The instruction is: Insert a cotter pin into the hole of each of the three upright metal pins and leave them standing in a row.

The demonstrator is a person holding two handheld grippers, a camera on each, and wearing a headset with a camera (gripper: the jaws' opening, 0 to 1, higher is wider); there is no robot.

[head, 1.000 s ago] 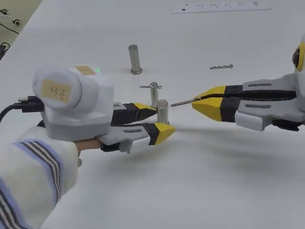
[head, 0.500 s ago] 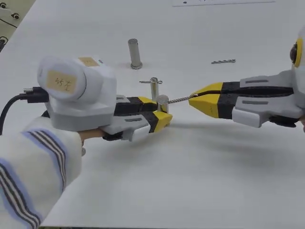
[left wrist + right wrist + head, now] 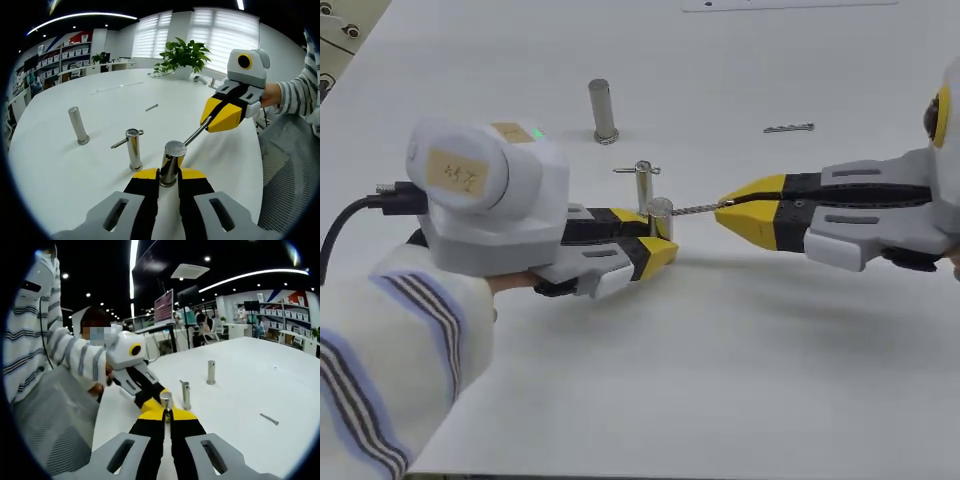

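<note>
Cotter pin [image 3: 698, 210] insertion, under way
Left gripper [image 3: 170, 175] clamps metal pin [image 3: 171, 155]; right gripper [image 3: 721, 209] pinches it; feed level, square to hole.

The left hand-held gripper [image 3: 657, 234] and the right hand-held gripper [image 3: 722, 209] both have yellow tips, black middles and pale grey bodies. Each metal pin [image 3: 661, 209] is shiny silver, as is the cotter pin [image 3: 696, 210]. The tabletop [image 3: 720, 380] is plain white. The sleeve [image 3: 390, 370] is white with dark and bluish stripes, and the cable [image 3: 348, 226] is black.
</note>
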